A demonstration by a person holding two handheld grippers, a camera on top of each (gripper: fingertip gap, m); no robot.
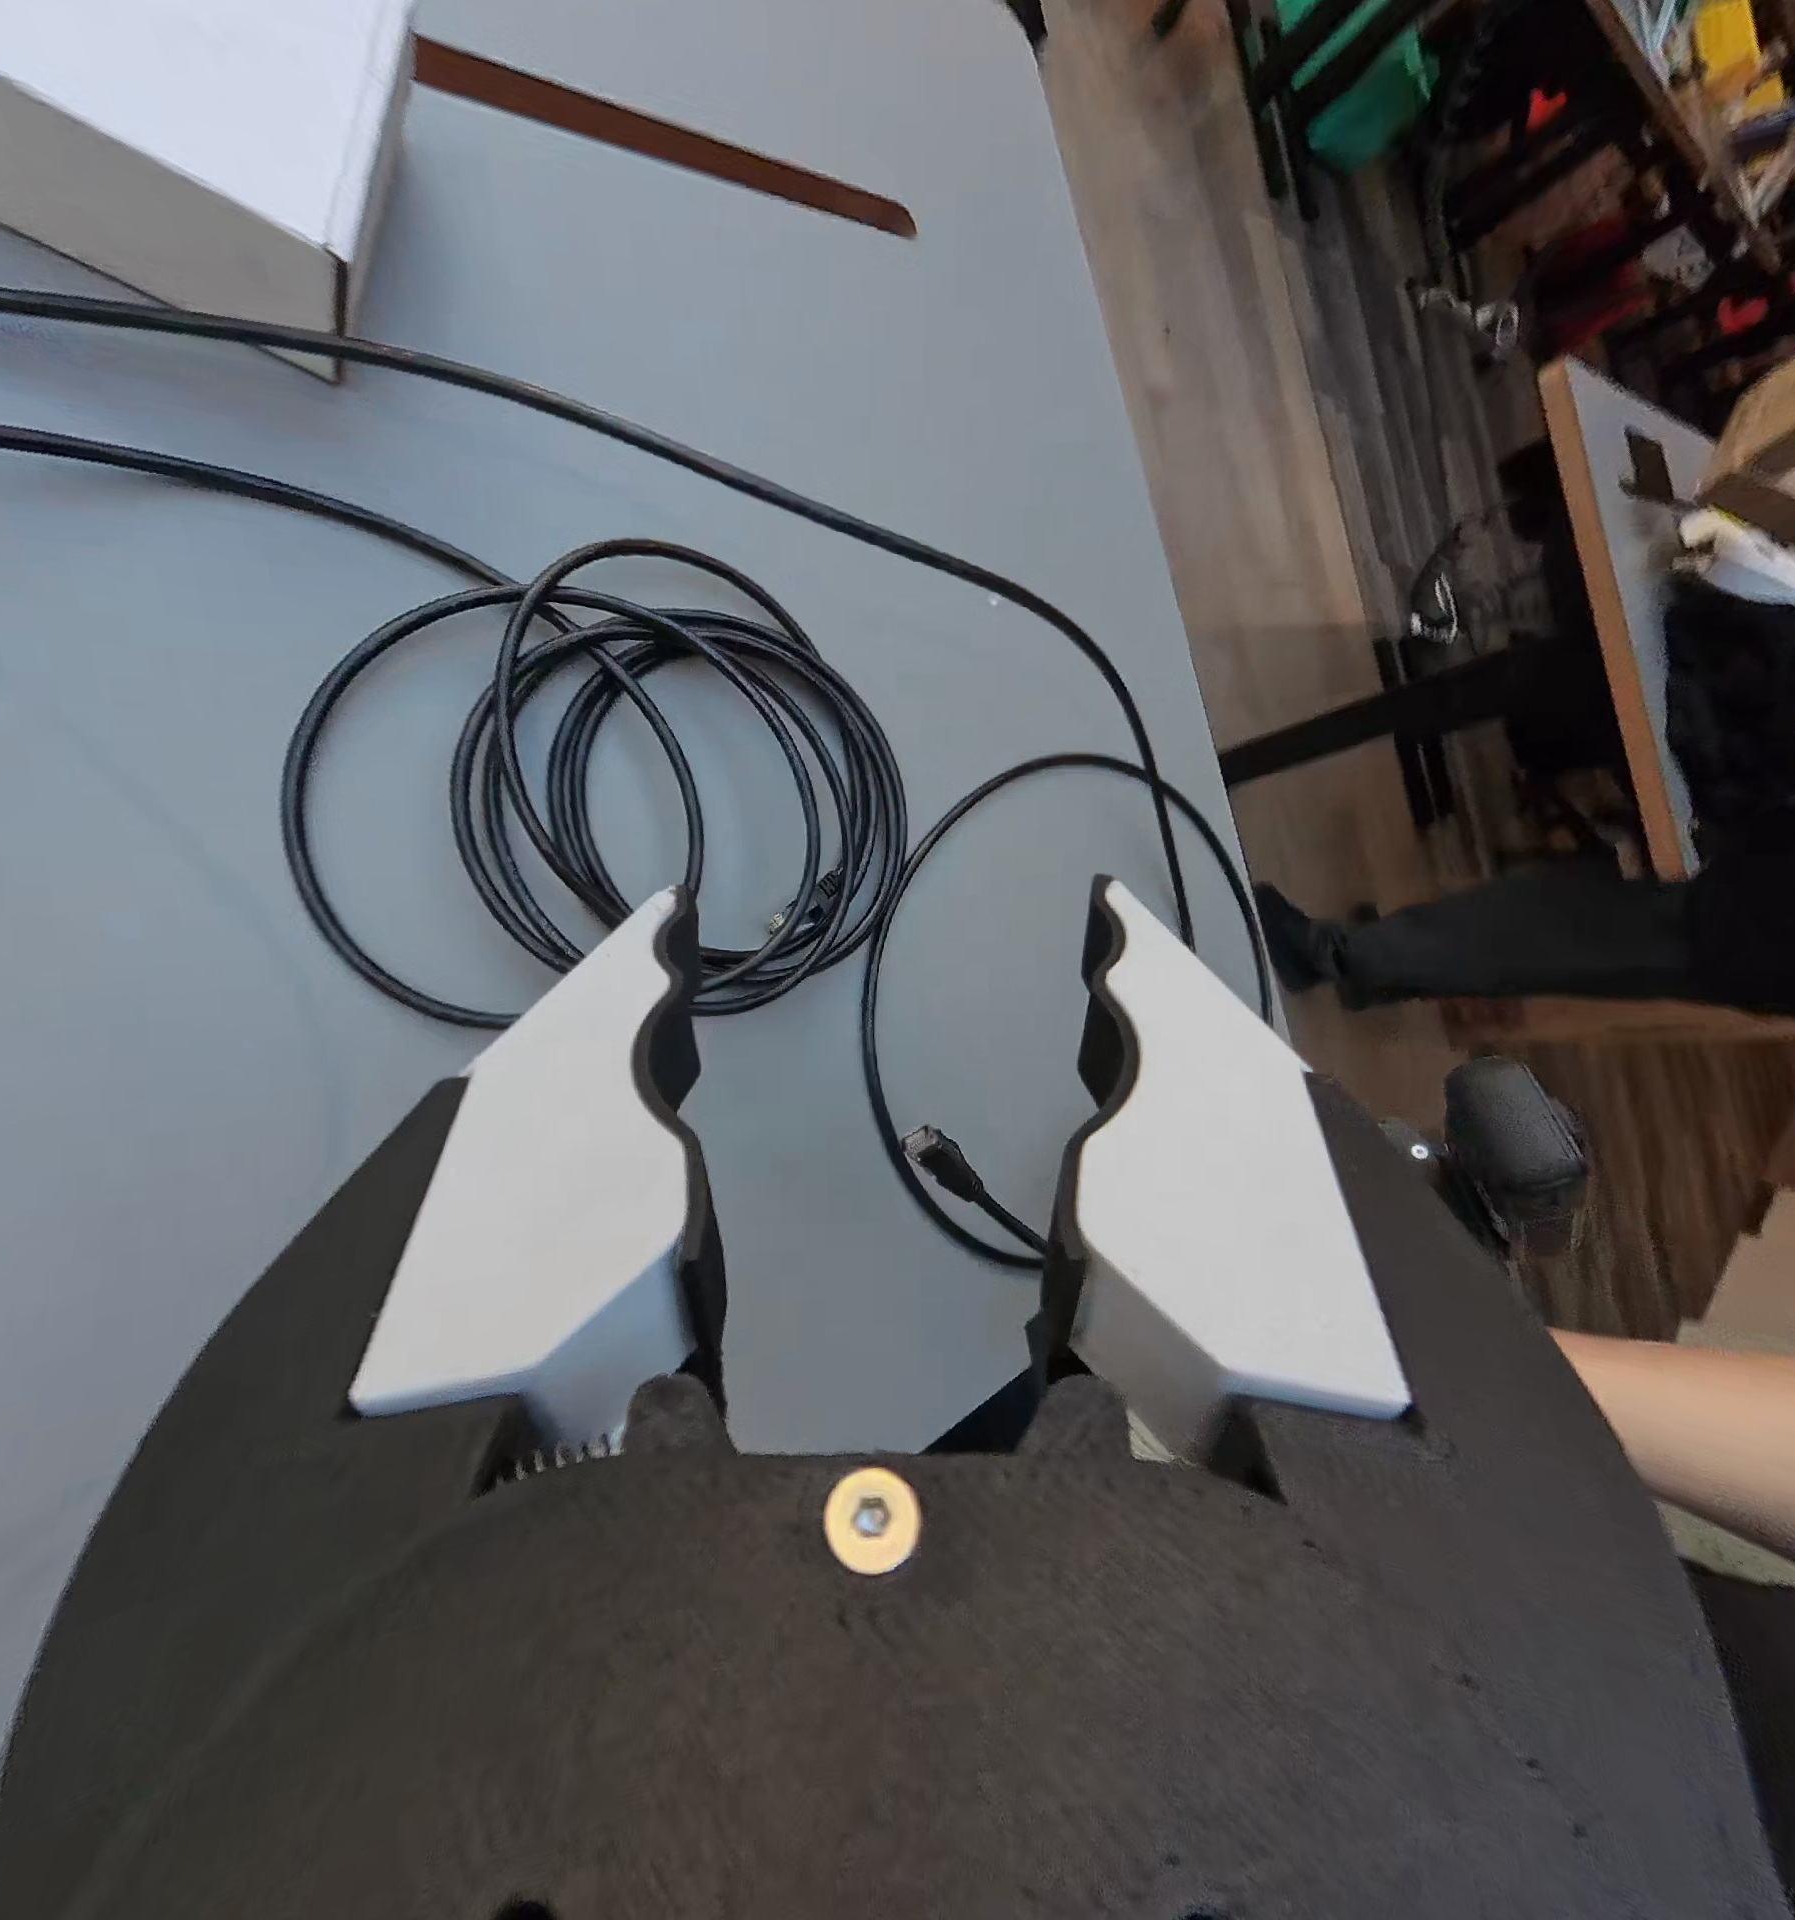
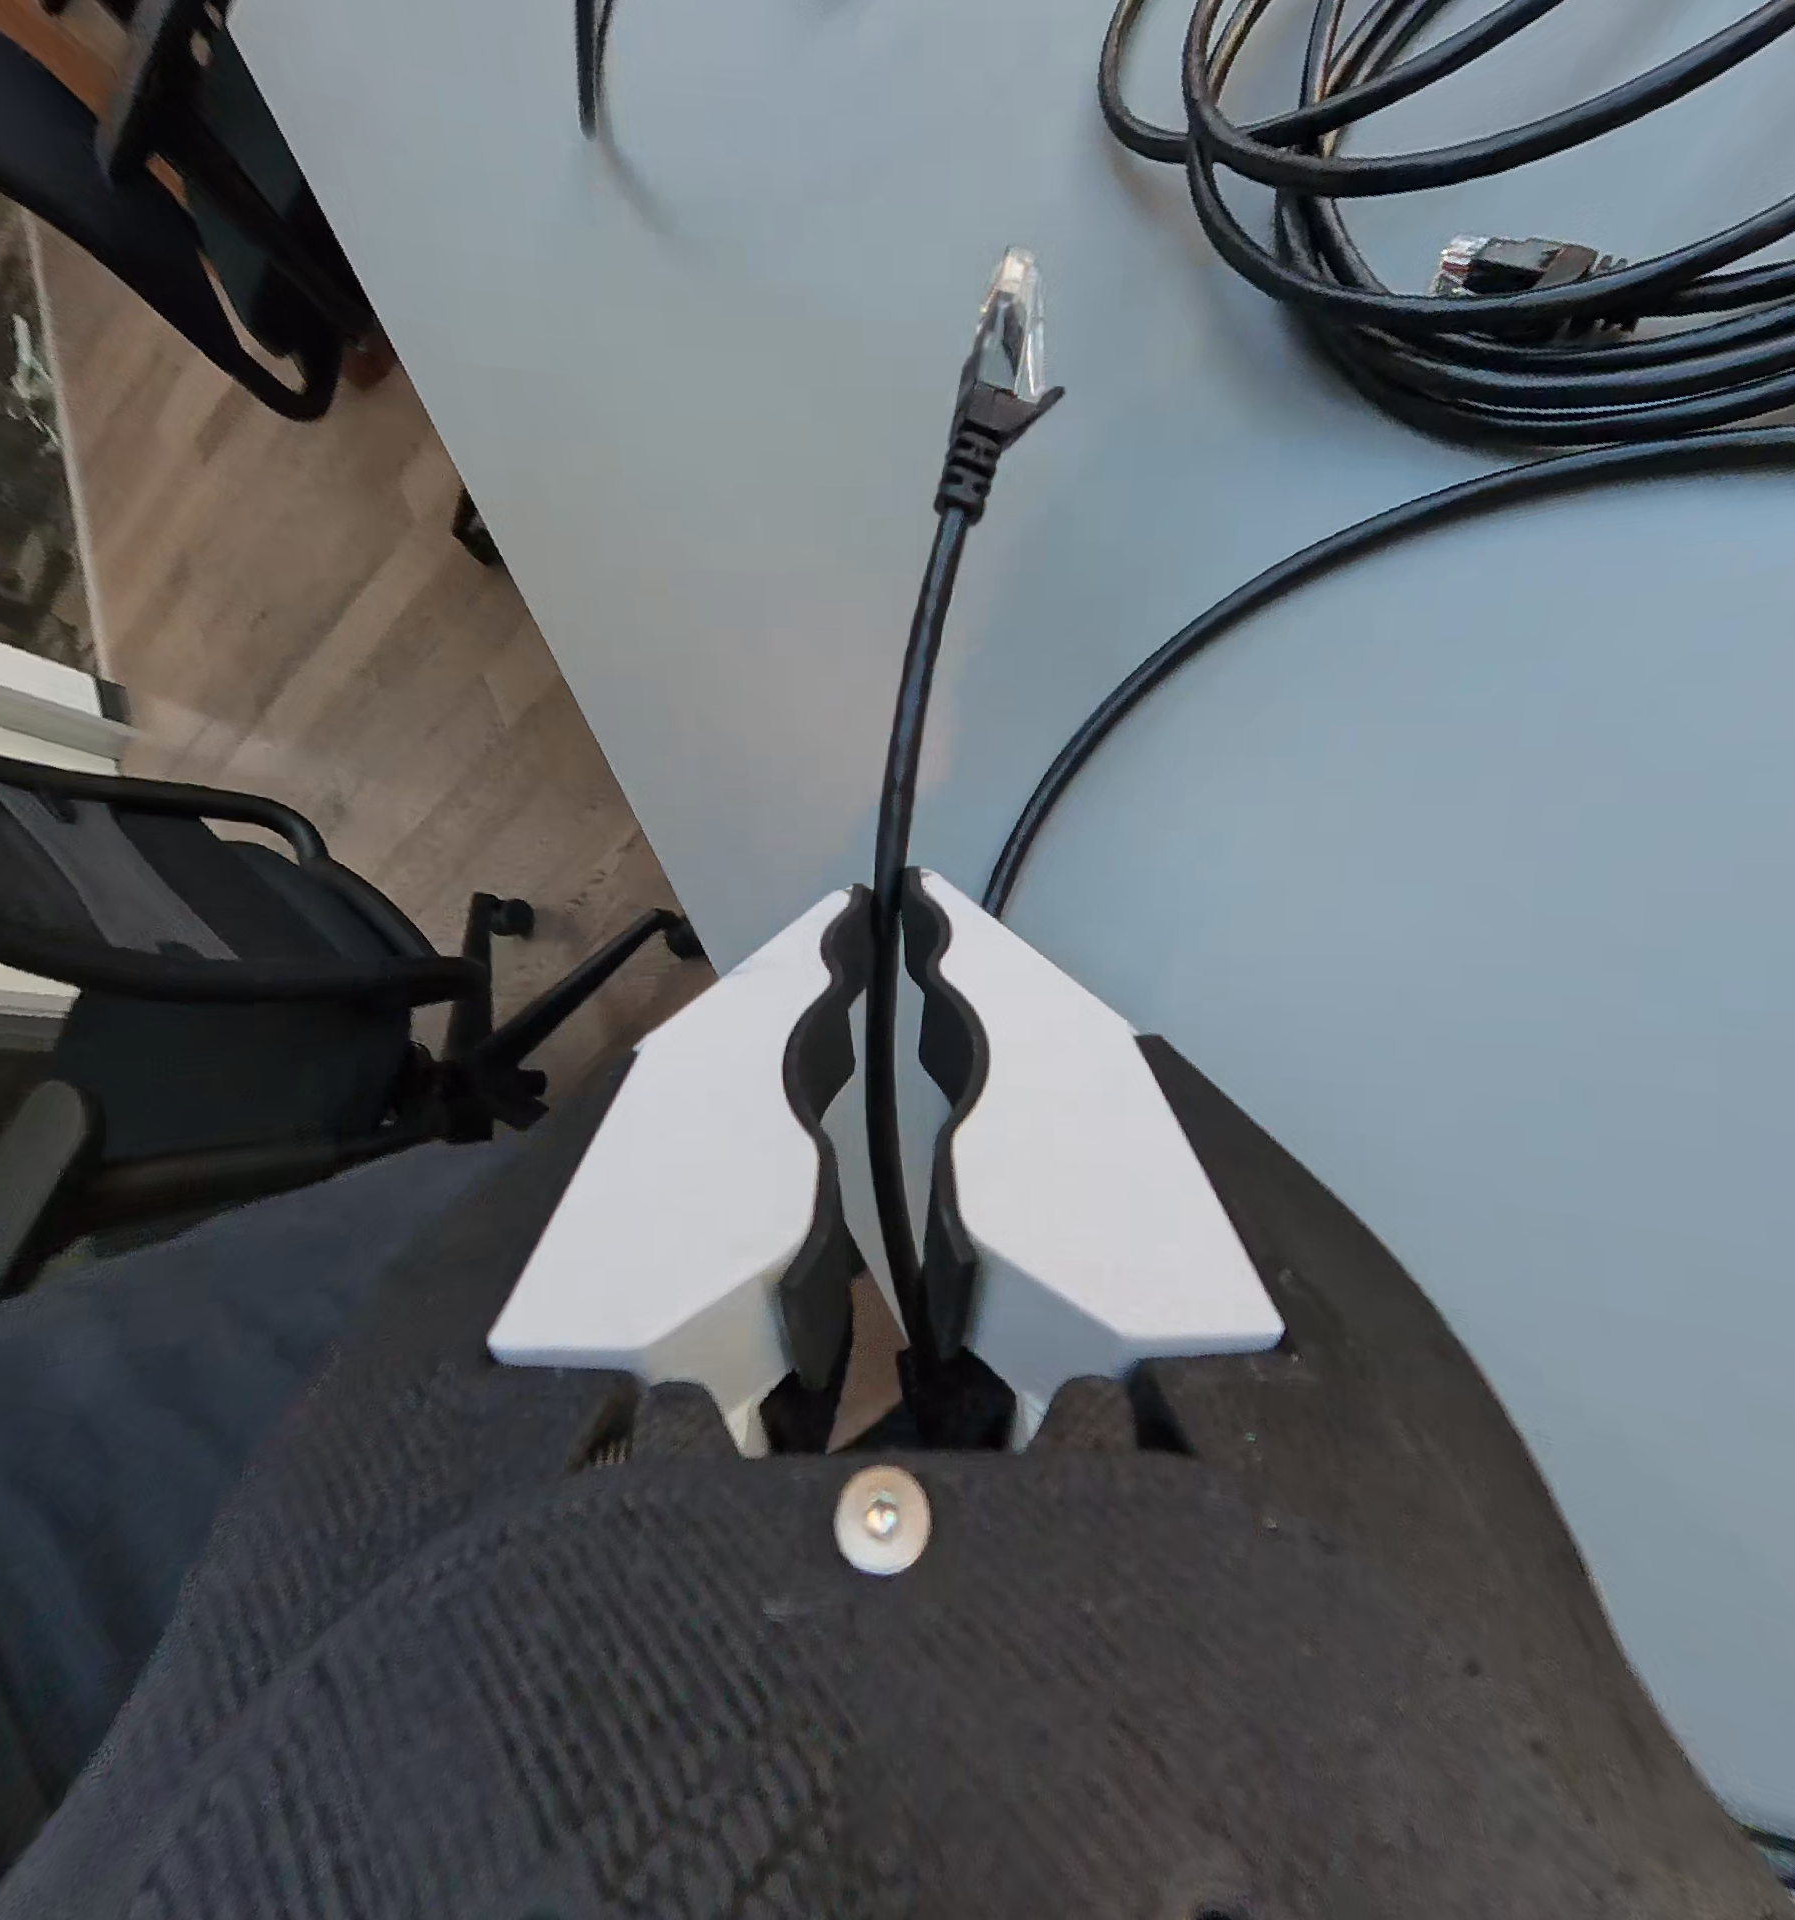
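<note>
We hold the left gripper (image 1: pixel 888 904) wide apart and empty above the grey table (image 1: pixel 197 883), over a coiled black cable (image 1: pixel 602 790). Our right gripper (image 2: pixel 885 891) pinches the cable's end, its clear plug (image 2: pixel 1007 322) sticking out ahead.

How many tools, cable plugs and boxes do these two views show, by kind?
Tools: 2, left tool, right tool.
Cable plugs: 2, clear plug on the black cable clamped in the right tool, coil plug.
Boxes: 1, white box.
Total: 5.
</note>
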